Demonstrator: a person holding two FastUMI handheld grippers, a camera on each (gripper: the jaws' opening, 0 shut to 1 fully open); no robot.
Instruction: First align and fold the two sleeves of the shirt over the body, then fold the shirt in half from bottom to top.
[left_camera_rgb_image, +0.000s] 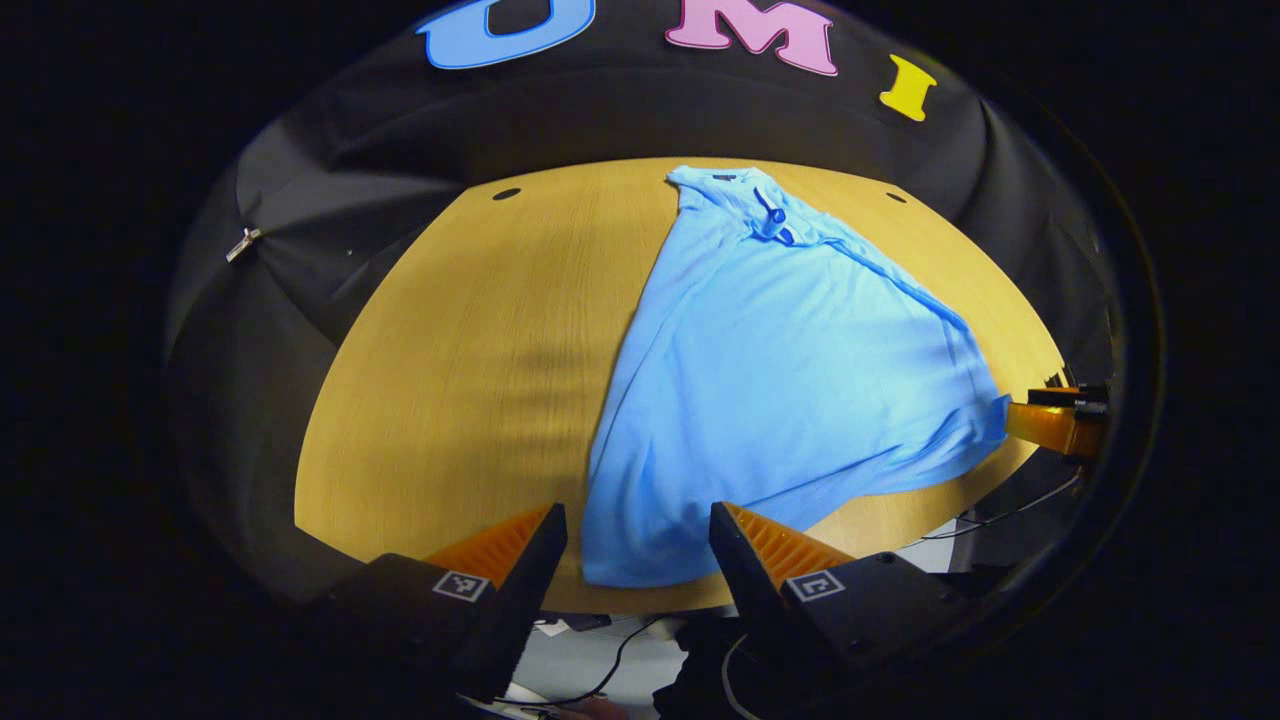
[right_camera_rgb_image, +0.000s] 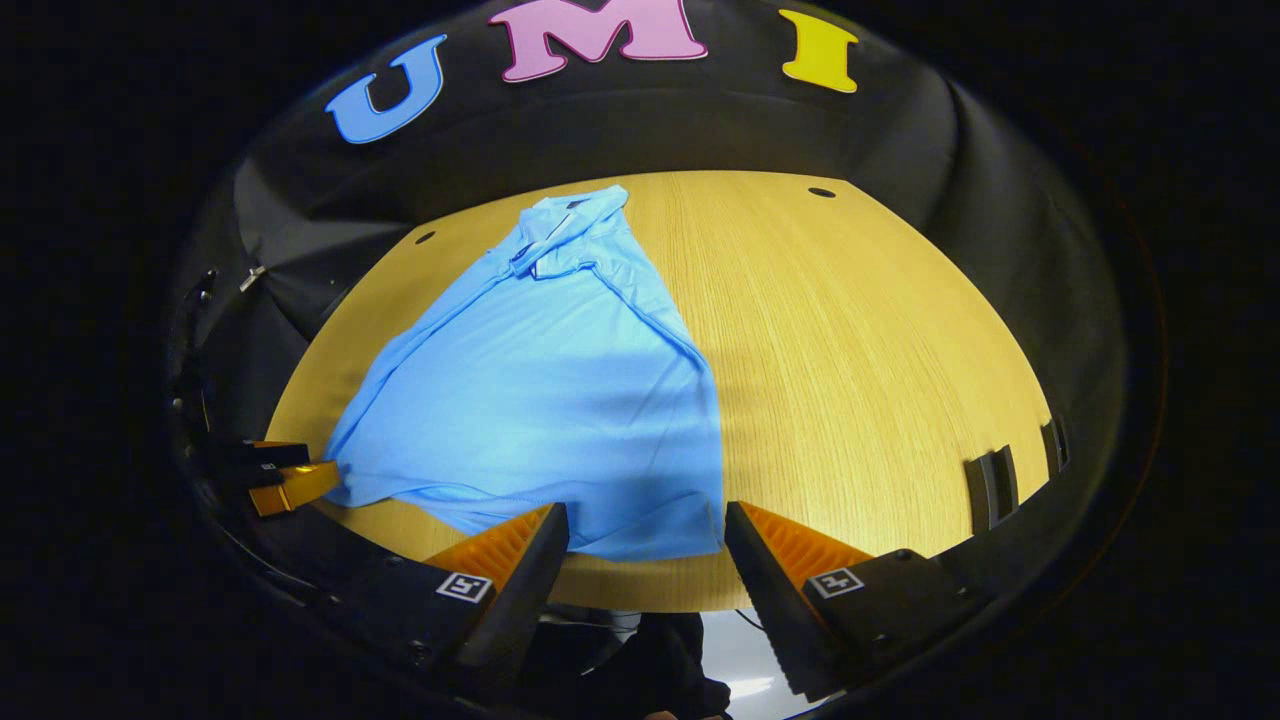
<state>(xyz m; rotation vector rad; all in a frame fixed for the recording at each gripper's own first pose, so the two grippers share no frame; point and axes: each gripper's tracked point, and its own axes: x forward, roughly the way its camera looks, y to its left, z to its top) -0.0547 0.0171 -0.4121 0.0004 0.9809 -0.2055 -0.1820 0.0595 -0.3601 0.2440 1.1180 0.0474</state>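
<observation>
In the left gripper view, the left gripper (left_camera_rgb_image: 638, 545) stands at the bottom centre of the frame with its jaws wide apart and nothing between them. The near hem corner of the light blue shirt (left_camera_rgb_image: 790, 380) lies in the gap just beyond the fingertips, apparently untouched by either one. Below the fingers the table edge cuts off the view, and only dim cables and floor show there, hard to make out.

In the right gripper view, the right gripper (right_camera_rgb_image: 645, 545) sits at the bottom centre, likewise spread wide and holding nothing. The shirt's (right_camera_rgb_image: 545, 400) other hem corner lies just past its fingertips, slightly left of the gap.

Farther out, the shirt lies flat on the wooden table (left_camera_rgb_image: 460, 350), its sleeves seemingly already folded in over the body, though the folds are hard to trace in the smooth cloth. It narrows toward the collar at the upper centre of each frame, near the table's far edge.

At the right edge of the left gripper view, the other gripper's tip shows beside the shirt's far hem corner; its body is cut off. The right gripper view shows the matching tip at the lower left, also partly hidden in shadow.
</observation>
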